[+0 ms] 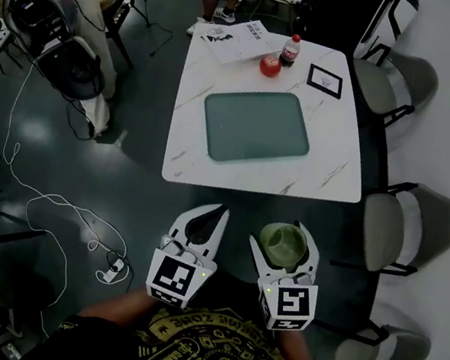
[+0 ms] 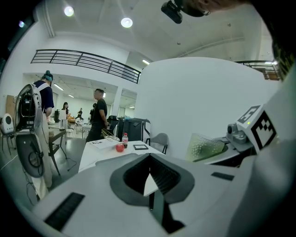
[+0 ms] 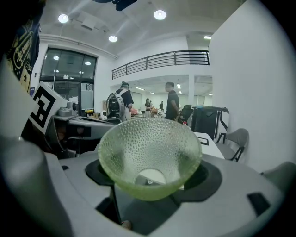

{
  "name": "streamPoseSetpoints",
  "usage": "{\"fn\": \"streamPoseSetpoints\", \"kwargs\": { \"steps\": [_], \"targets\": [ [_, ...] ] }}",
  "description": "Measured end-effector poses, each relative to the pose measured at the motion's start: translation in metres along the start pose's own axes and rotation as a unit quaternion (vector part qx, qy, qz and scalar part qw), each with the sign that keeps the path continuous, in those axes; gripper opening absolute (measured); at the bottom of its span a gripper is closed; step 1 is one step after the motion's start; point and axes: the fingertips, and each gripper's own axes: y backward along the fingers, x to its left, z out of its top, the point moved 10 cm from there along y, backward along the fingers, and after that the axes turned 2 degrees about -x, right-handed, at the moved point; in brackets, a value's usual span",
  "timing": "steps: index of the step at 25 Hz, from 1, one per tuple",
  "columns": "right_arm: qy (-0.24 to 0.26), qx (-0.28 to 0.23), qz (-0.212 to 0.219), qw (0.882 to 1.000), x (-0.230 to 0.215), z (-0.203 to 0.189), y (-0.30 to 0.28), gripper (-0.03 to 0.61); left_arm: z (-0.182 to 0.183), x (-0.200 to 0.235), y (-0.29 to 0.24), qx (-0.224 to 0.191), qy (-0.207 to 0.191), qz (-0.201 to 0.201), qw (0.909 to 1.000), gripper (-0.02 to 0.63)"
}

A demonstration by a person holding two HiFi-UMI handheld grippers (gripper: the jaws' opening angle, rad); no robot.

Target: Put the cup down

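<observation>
The right tongs (image 1: 286, 230) clamp a pale green, translucent cup (image 3: 150, 152), dimpled all over, flaring from a small flat base. The left tongs (image 1: 219, 212) are closed on nothing.

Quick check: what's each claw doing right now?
Left claw: closed, empty.
Right claw: closed on the cup.

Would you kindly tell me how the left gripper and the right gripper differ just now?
The right gripper is shut on a green dimpled cup; the left gripper holds nothing. The left gripper's jaws meet at a point, while the right gripper's stand apart around the cup. Both are white, carry a marker cube, and are held short of the white table.
</observation>
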Motion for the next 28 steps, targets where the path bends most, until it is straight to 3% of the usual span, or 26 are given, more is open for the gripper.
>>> {"fn": "streamPoseSetpoints", "kwargs": {
  "steps": [12, 28],
  "targets": [
    [0.016, -0.003, 0.015, 1.0, 0.02, 0.015, -0.031, 0.383, 0.009, 0.039, 0.007, -0.012, 0.01, 0.007, 0.9998, 0.011],
    [0.033, -0.005, 0.062, 0.998, 0.003, 0.034, -0.1, 0.383, 0.014, 0.079, -0.021, -0.019, 0.026, 0.064, 0.9974, 0.011]
  ]
}}
